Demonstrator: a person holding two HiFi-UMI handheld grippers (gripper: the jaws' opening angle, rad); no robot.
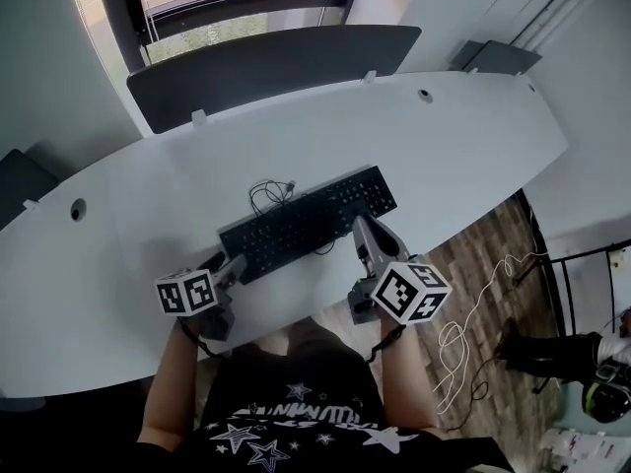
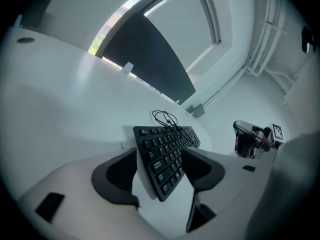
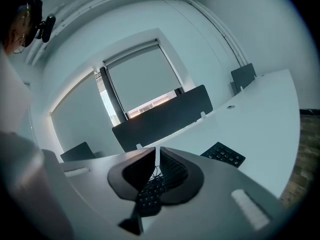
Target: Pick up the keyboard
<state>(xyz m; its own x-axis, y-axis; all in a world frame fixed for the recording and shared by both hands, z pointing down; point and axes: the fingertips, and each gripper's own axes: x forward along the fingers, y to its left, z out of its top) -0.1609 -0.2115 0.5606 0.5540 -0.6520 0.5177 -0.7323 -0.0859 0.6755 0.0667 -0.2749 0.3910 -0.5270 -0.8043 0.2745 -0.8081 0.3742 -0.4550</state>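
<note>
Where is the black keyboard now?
Head view, centre: the flat black keyboard lies diagonally on the white table near its front edge, left end at the left claw, coiled cable behind.

The head view looks steeply down from above on the white desk (image 1: pixel 454 146). Both gripper views ride low at its 6 o'clock edge, close to the keyboard (image 1: pixel 308 222), and face the dark divider (image 1: pixel 271 67) at 12 o'clock. All three views share these.

Black T-shirt (image 1: pixel 296 417) with white stars; grey left gripper (image 1: pixel 227 264) at eight o'clock, right gripper (image 1: pixel 363 227) at four, bearing black-and-white marker cubes (image 1: pixel 411 292).
</note>
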